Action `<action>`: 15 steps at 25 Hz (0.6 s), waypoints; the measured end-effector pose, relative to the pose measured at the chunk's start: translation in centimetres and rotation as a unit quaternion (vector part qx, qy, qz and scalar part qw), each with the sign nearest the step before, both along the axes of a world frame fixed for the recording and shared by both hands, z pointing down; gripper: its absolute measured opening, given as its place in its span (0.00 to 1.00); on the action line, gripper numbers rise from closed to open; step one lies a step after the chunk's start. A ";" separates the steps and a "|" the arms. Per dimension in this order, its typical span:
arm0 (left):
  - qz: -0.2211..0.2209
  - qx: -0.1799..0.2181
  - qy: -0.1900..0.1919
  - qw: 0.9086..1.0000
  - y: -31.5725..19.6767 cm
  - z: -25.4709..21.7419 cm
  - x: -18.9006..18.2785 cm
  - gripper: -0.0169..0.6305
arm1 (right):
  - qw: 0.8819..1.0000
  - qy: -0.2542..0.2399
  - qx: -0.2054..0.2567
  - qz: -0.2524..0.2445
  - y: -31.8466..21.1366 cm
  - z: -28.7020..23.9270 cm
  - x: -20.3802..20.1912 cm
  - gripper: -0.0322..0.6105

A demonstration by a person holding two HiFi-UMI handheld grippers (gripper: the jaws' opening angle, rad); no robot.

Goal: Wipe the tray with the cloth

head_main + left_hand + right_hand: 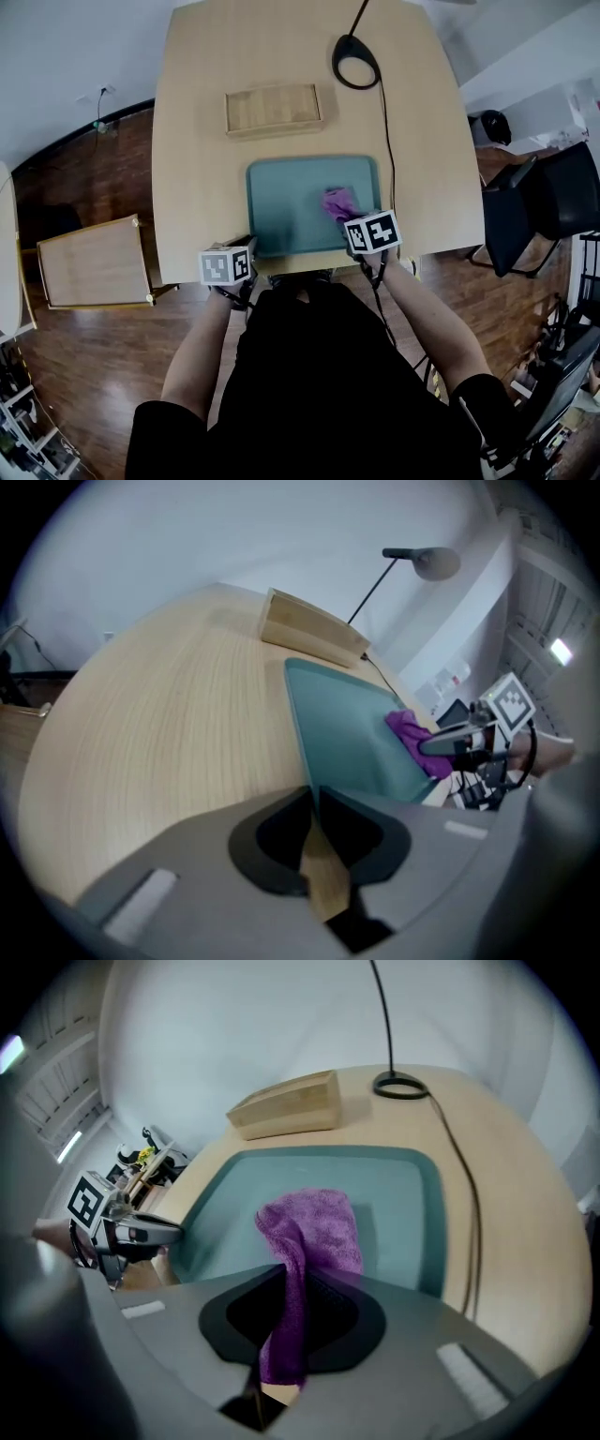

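The right hand-held gripper [286, 1279] clamps the purple cloth [323, 1227], which drapes onto the teal tray [398, 1194] near its right edge. The left hand-held gripper [314, 794] is closed on the tray's near-left corner. The tray rests on the bench [197, 141].

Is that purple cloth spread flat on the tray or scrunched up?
Scrunched up: the purple cloth is pinched in the right claw, its free end lying bunched on the teal tray.
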State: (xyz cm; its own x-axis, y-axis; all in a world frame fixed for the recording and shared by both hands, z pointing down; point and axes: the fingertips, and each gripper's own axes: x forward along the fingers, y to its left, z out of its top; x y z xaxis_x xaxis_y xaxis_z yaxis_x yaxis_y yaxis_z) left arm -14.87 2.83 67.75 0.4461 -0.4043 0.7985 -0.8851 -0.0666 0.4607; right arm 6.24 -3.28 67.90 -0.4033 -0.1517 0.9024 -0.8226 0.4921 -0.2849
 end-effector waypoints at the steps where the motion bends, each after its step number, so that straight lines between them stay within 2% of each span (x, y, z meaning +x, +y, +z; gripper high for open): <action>1: -0.002 -0.002 -0.002 1.000 0.0 0.0 0.1 0.11 | 1.000 0.012 0.000 0.006 -0.4 0.0 2.2 0.13; 3: -0.002 -0.002 -0.006 1.000 -0.1 0.0 0.2 0.11 | 1.000 0.018 -0.010 0.013 -0.6 0.0 5.4 0.13; 5: -0.004 0.003 -0.006 1.000 -0.2 0.1 0.0 0.11 | 0.999 -0.009 -0.036 0.013 0.0 -0.2 6.0 0.13; 8: -0.020 0.003 0.003 1.000 -0.2 0.2 -0.3 0.10 | 0.997 -0.045 -0.064 -0.002 1.4 -0.2 4.7 0.13; 10: -0.025 0.002 0.004 1.000 -0.2 0.1 -0.2 0.09 | 0.998 -0.037 -0.057 -0.009 2.0 0.2 4.2 0.13; 15: -0.025 0.008 0.001 1.000 -0.2 -0.1 -0.2 0.09 | 0.999 -0.026 -0.039 0.011 2.1 0.4 2.1 0.13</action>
State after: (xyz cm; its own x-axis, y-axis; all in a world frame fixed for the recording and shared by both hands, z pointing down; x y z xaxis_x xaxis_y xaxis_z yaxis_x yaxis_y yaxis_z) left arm -15.04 2.63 67.69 0.4273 -0.4383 0.7908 -0.8861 -0.0293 0.4625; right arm 8.31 -1.14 68.25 -0.4473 -0.0910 0.8897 -0.8160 0.4488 -0.3643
